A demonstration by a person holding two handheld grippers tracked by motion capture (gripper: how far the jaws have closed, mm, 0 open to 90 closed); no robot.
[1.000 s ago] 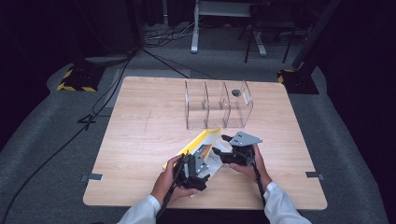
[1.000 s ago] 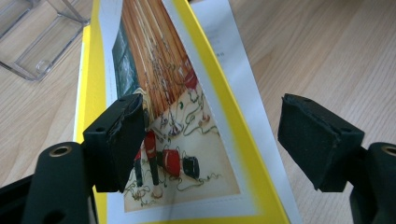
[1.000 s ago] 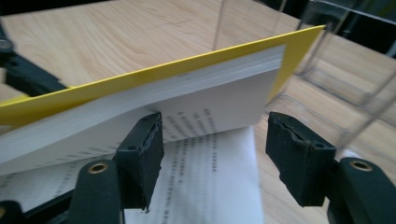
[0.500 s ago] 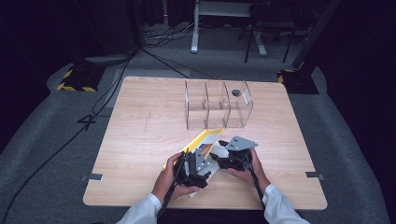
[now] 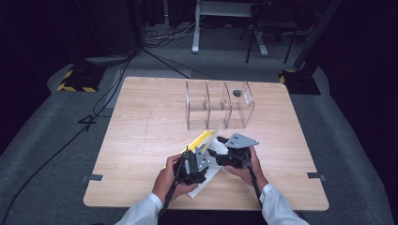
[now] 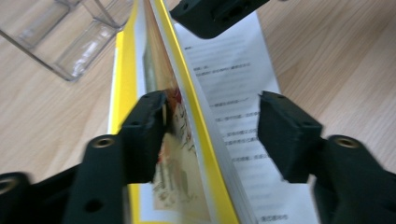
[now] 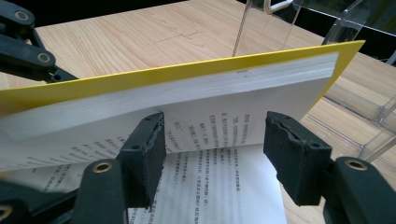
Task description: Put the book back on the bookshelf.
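A yellow-covered book (image 5: 202, 139) lies open near the table's front, one half raised on edge. My left gripper (image 5: 198, 154) straddles that raised half (image 6: 187, 93). Its jaws have just been closing. One pad (image 6: 147, 126) touches the cover and the other (image 6: 285, 130) stands apart from the page edges, so my left gripper (image 6: 212, 126) is open. From the right, my right gripper (image 5: 219, 151) reaches under the raised pages (image 7: 187, 88). In its own view this gripper (image 7: 215, 154) is open over the flat printed page (image 7: 219, 186), gripping nothing.
A clear three-compartment organizer (image 5: 218, 105) stands behind the book, with a small dark object (image 5: 237, 93) at its right compartment. The wooden table (image 5: 141, 140) has bare room to the left and right. Cables trail over the floor beyond it.
The right gripper has edged slightly left toward the book. The left hand has kept its place at the raised half.
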